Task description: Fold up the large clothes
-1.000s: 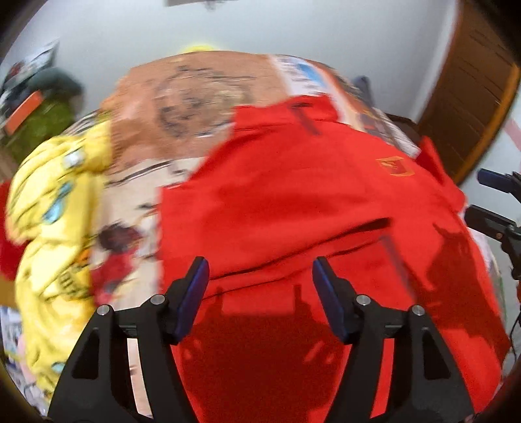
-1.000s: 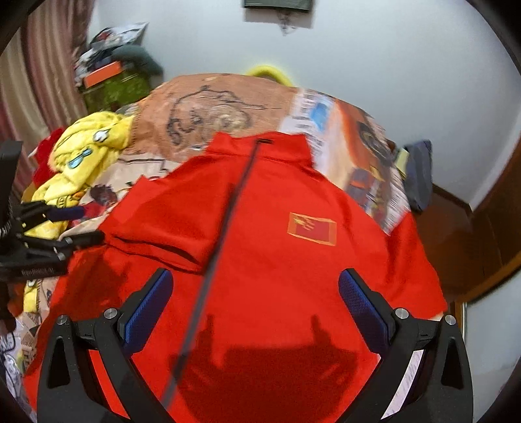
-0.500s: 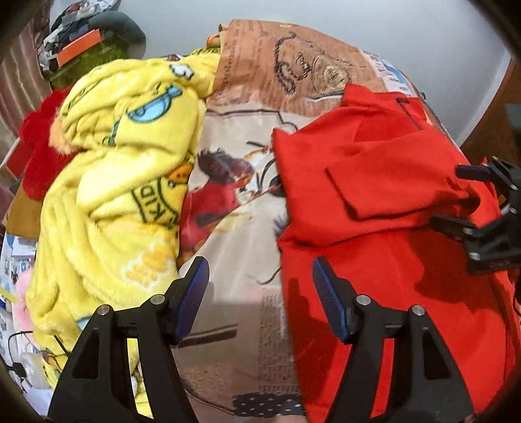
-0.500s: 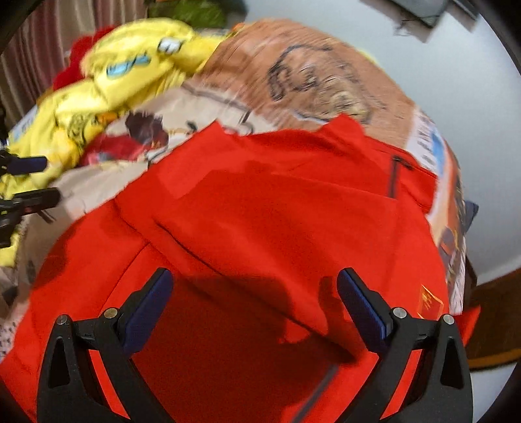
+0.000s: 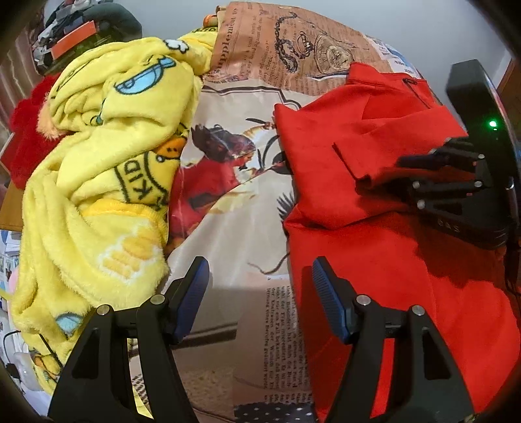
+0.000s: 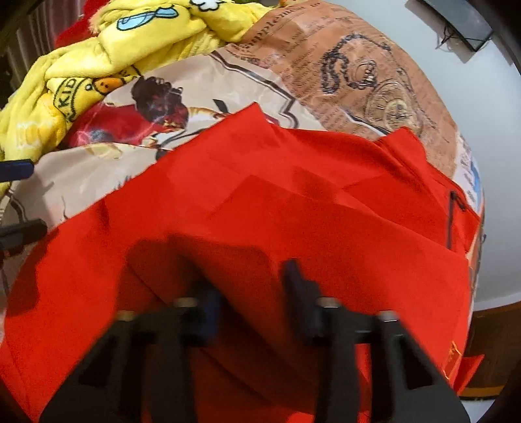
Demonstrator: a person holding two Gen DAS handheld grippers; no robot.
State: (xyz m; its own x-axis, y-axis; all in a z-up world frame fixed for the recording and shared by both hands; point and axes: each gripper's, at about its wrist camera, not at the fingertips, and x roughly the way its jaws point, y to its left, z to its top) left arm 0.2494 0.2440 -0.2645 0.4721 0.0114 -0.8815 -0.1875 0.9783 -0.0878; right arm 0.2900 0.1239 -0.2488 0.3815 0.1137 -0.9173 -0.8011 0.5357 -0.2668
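Note:
A red zip jacket (image 5: pixel 374 260) lies spread on the bed, its left sleeve (image 5: pixel 390 146) folded across the chest. My right gripper (image 6: pixel 250 279) is down on that sleeve, and its jaws are closing with a fold of red cloth pinched between them. The left wrist view shows it from the side (image 5: pixel 403 172) at the sleeve's cuff. My left gripper (image 5: pixel 259 263) hangs open over the bedspread, its right finger just above the jacket's left edge. Nothing is between its pads.
A fluffy yellow cartoon blanket (image 5: pixel 97 162) is heaped on the left of the bed. The printed newspaper-style bedspread (image 5: pixel 244 211) shows between it and the jacket. Cluttered shelves (image 5: pixel 75 29) stand at the back left, and a wooden door (image 6: pixel 488 341) at the right.
Both grippers dropped toward the bed. The left one swung from over the jacket to its left edge. The right one came down on the folded sleeve and its wide jaws narrowed onto the cloth.

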